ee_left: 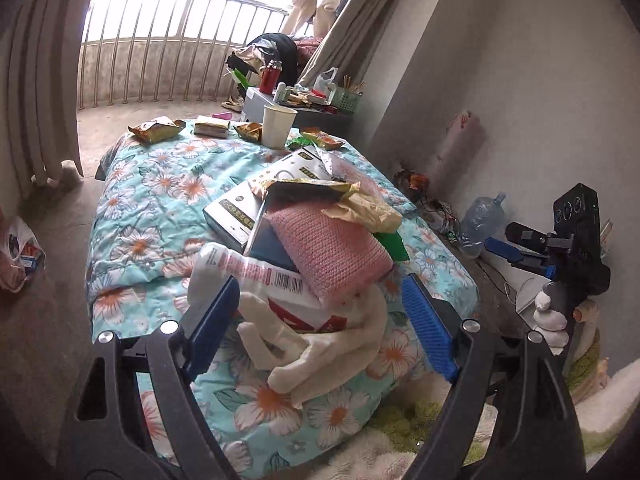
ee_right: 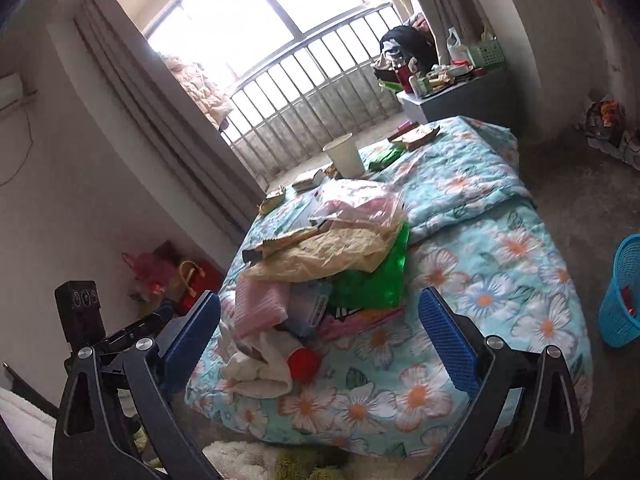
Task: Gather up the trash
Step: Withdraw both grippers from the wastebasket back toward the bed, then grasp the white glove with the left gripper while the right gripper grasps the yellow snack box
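On the floral quilt [ee_left: 152,216], the trash pile [ee_left: 320,216] buries its lower items; far wrappers [ee_left: 154,128] blur. Left gripper [ee_left: 320,320] and right gripper [ee_right: 320,332] fingers gape, empty.

Open left claw [ee_left: 316,316] above littered quilt [ee_left: 160,184]

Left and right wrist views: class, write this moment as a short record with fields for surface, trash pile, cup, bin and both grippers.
surface: floral quilt
trash pile: crumpled tan wrapper and green wrapper heaped with a pink knitted cloth
cup: white paper cup, upright at the quilt's far end
bin: blue basket on the floor beside the quilt
left gripper: open, holding nothing
right gripper: open, holding nothing
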`<control>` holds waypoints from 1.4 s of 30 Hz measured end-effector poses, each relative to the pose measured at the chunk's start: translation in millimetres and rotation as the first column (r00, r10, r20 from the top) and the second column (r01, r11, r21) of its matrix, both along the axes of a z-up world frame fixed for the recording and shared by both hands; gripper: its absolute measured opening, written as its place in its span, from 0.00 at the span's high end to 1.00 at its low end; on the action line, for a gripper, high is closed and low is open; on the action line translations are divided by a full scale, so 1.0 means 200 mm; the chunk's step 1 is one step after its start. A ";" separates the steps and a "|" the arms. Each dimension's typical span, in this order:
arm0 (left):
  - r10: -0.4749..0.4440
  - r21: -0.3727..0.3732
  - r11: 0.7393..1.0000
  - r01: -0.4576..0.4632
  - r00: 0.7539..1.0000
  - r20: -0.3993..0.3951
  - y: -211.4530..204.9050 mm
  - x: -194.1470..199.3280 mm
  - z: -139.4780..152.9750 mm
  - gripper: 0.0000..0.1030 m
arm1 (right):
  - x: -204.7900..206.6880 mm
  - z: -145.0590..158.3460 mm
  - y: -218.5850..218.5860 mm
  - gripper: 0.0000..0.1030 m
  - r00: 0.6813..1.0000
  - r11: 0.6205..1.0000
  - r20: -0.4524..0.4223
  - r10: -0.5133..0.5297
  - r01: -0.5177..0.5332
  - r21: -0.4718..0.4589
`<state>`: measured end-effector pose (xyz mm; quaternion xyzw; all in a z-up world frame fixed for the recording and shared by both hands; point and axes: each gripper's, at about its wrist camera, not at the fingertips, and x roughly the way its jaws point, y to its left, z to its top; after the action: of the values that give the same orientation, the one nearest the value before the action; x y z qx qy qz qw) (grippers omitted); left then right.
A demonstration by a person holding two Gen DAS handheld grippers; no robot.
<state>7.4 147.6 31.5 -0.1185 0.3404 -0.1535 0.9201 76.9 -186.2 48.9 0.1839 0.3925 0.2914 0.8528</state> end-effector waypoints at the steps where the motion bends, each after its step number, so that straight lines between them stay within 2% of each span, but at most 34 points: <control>1: -0.014 0.033 0.999 0.014 1.000 -0.006 -0.04 -0.01 -0.04 0.24 | -0.01 -0.06 0.06 0.07 0.999 1.000 -0.039 0.014 -0.014 -0.005; 3: -0.063 0.114 0.991 0.063 0.998 -0.007 -0.14 -0.01 -0.12 0.24 | -0.03 -0.16 0.12 0.08 0.995 0.999 -0.101 0.027 -0.029 -0.014; 5: -0.105 0.223 0.969 0.106 0.994 -0.015 -0.25 -0.02 -0.18 0.24 | -0.03 -0.20 0.16 0.08 0.990 0.999 -0.135 0.029 -0.032 -0.022; 8: -0.164 0.398 0.905 0.148 0.986 0.006 -0.39 -0.04 -0.27 0.24 | -0.03 -0.18 0.16 0.09 0.990 0.999 -0.140 0.020 -0.025 -0.029; 10: -0.193 0.463 0.870 0.171 0.981 0.000 -0.44 -0.04 -0.33 0.24 | -0.02 -0.14 0.14 0.09 0.991 0.999 -0.131 0.006 -0.010 -0.034; 12: -0.190 0.492 0.853 0.174 0.982 -0.018 -0.46 -0.02 -0.37 0.26 | 0.00 -0.11 0.12 0.10 0.992 1.000 -0.126 -0.001 -0.003 -0.029; 16: -0.165 0.469 0.865 0.179 0.984 -0.073 -0.43 0.03 -0.42 0.43 | 0.05 -0.08 0.12 0.10 0.993 1.000 -0.117 -0.001 -0.003 -0.031; 20: -0.133 0.409 0.897 0.169 0.985 -0.113 -0.37 0.05 -0.44 0.58 | 0.12 -0.08 0.13 0.13 0.990 0.999 -0.142 0.015 -0.010 0.032; 23: -0.135 0.361 0.917 0.172 0.983 -0.125 -0.33 0.06 -0.44 0.69 | 0.18 -0.08 0.14 0.16 0.986 0.997 -0.165 0.012 0.001 0.077; 28: -0.159 0.317 0.930 0.188 0.980 -0.116 -0.30 0.04 -0.42 0.85 | 0.27 -0.05 0.16 0.21 0.984 0.994 -0.176 0.012 0.007 0.105; 36: -0.177 0.174 0.964 0.200 0.974 -0.141 -0.19 0.02 -0.36 0.90 | 0.37 0.08 0.39 0.26 0.983 0.985 -0.107 0.147 -0.135 0.111; 42: -0.203 -0.024 0.979 0.201 0.973 -0.107 -0.06 -0.03 -0.28 0.91 | 0.56 0.03 0.48 0.33 0.975 0.984 -0.171 0.142 -0.120 0.135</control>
<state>1.3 135.5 -25.2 -0.0975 0.3993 -0.2418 0.8790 188.6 -89.2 54.0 0.2358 0.4603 0.3531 0.7797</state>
